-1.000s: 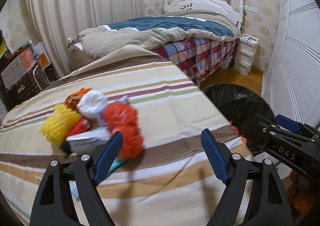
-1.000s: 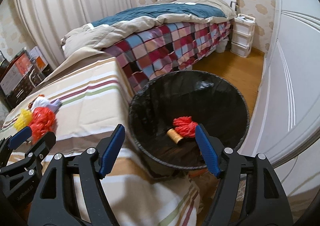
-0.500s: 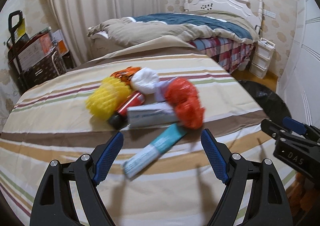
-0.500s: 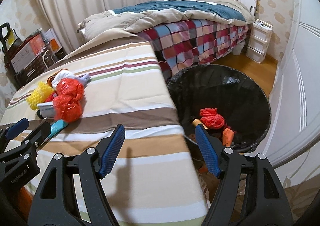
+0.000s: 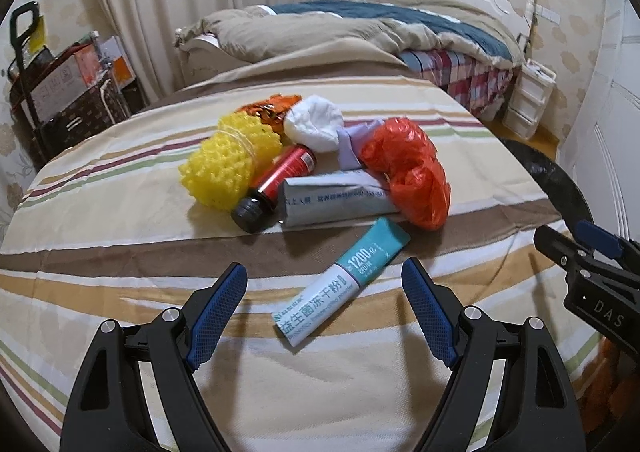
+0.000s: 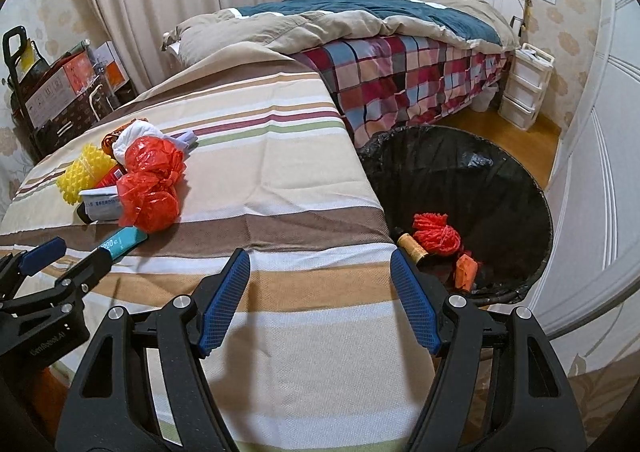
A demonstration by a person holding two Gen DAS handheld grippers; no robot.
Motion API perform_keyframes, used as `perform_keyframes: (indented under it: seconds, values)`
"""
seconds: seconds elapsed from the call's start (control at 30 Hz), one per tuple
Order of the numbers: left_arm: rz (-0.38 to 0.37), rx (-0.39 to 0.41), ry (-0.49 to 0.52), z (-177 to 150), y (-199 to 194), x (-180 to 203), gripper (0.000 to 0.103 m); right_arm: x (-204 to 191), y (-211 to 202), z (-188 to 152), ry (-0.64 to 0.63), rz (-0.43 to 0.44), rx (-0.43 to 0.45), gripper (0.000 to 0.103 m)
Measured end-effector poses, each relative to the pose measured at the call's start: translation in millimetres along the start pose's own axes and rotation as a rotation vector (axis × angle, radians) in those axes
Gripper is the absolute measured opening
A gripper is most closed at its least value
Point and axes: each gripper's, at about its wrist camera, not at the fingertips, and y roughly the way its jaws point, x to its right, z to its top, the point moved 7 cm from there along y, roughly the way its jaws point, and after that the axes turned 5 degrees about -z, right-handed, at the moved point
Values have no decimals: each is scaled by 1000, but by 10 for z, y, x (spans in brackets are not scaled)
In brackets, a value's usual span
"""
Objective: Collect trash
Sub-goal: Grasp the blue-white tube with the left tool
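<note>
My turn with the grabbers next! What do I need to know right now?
Left gripper: open, empty, hanging over the teal and white sachet box.
Right gripper: open, empty, over the striped cloth.
Done: red mesh net, cork-coloured bottle and small orange piece lie in the black-lined round bin.
Left on the cloth: the sachet box, grey carton, red bottle with black cap, yellow foam net, red plastic bag, white wad, orange wrapper.

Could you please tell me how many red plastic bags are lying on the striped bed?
1: the red bag sits at the pile's right end, overlapping the grey box. Others could be hidden beneath the pile.
</note>
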Motion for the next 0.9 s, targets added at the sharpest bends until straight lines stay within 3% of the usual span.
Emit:
perform_keyframes:
  seconds: [0.17,0.33,0.5,0.67,0.9]
  values:
    - [-30,-49,18,-59,75,31,64,10,15,-11,8,6,-7,71]
    - [-38,-45,41,-80,53,49,53,11,18,-8,8,7,-7,71]
    - [-46,-28,84,-113,-5,84,30,10,16,-6,7,5,-6,71]
    - [-62,-22,94,-128,-40,96,22,9,16,-6,6,4,-6,71]
    - [-59,-20,77,-186,-103,5,21,7,16,-9,5,5,-6,71]
